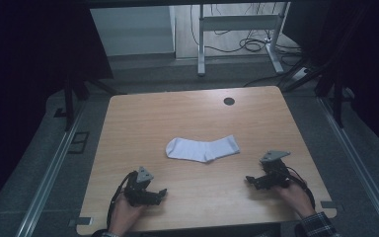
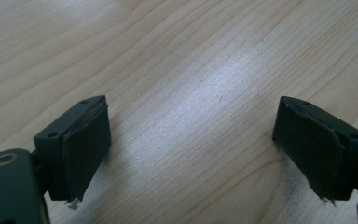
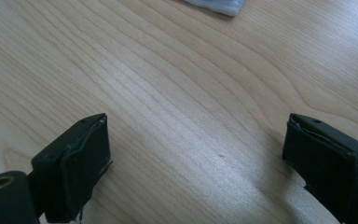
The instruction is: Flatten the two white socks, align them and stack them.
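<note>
A white sock lay flat near the middle of the wooden surface, its foot end toward the left edge and its ribbed cuff toward the right, bent slightly at the heel; spread out like that, it offered both ends to a grasp from the near side. The left hand-held gripper sat low by the near edge toward the left corner, well apart from the sock; in the left gripper view its jaws stood wide apart over bare wood, with nothing between the pads. The right hand-held gripper rested toward the near right corner, its jaws pointing in toward the middle of the surface; in the right gripper view they were likewise spread with only wood grain between them, and a corner of the sock showed at the top of that view, well beyond the pads. Each was gripped from behind by a hand at the near edge; the two flanked the sock, probably so each could take one end; neither touched it yet.
</note>
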The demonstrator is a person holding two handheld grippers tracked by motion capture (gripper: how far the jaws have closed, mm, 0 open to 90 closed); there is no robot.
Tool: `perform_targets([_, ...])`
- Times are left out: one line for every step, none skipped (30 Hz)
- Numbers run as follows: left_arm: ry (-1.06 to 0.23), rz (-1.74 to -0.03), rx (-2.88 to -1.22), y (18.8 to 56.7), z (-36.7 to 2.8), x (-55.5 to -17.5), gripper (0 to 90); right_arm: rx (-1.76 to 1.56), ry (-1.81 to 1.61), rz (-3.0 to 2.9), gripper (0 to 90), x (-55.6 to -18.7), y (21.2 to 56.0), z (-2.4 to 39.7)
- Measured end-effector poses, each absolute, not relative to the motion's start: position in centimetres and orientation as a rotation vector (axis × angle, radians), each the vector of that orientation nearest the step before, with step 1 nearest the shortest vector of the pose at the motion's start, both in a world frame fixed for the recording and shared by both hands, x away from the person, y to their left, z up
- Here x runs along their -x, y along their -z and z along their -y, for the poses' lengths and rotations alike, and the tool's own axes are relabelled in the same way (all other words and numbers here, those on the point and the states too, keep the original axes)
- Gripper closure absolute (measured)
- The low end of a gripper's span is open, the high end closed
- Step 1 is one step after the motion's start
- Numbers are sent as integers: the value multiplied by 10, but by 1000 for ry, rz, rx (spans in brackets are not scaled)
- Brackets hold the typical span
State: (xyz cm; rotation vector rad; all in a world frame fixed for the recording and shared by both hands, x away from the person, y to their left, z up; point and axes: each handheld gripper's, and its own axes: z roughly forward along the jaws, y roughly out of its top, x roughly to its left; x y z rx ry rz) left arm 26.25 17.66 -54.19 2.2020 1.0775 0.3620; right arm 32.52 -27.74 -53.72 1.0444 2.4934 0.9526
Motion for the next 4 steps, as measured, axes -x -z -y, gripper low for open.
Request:
perform_targets([-367,-1070,-2197,543,-177,-262,113,-1046,-952,-2494,63,-325,537,278])
perform_targets([-371,-1061,-2189,544,-178,-262,113,-1041,-957,-2494,62,-325,538,278])
perform_targets([-372,-1060,-2184,544,-178,-262,113,-1036,-971,-2489,62,-325,539,279])
perform_targets([-374,-1058,-2185,544,-178,-262,113,-1038,-975,-2485,59,-324,539,279])
